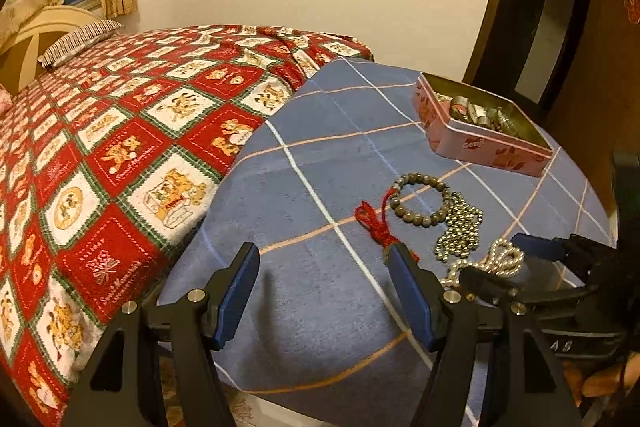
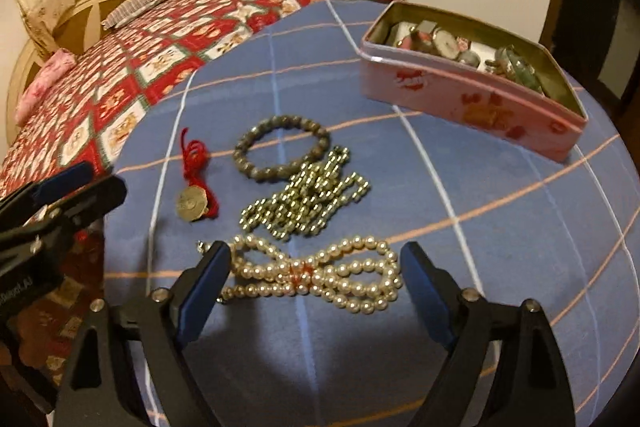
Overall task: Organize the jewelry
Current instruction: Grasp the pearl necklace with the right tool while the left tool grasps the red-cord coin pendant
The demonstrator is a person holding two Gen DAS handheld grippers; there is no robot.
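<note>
Pearl strand [image 2: 316, 277] lies looped on the blue plaid cloth [image 2: 460, 307], between the wide-apart fingers of the right gripper [image 2: 314, 267], not pinched. Beyond it sit a gold chain [image 2: 304, 199], grey bracelet [image 2: 280, 151], red-corded coin [image 2: 192, 205] and pink tin [image 2: 472, 103]. The left gripper [image 1: 324, 267] hangs open over bare cloth.

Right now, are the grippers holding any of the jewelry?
No, nothing is held. The right gripper is open with the white pearl necklace lying between its fingers, not pinched. The left gripper is open over the blue checked cloth.
</note>
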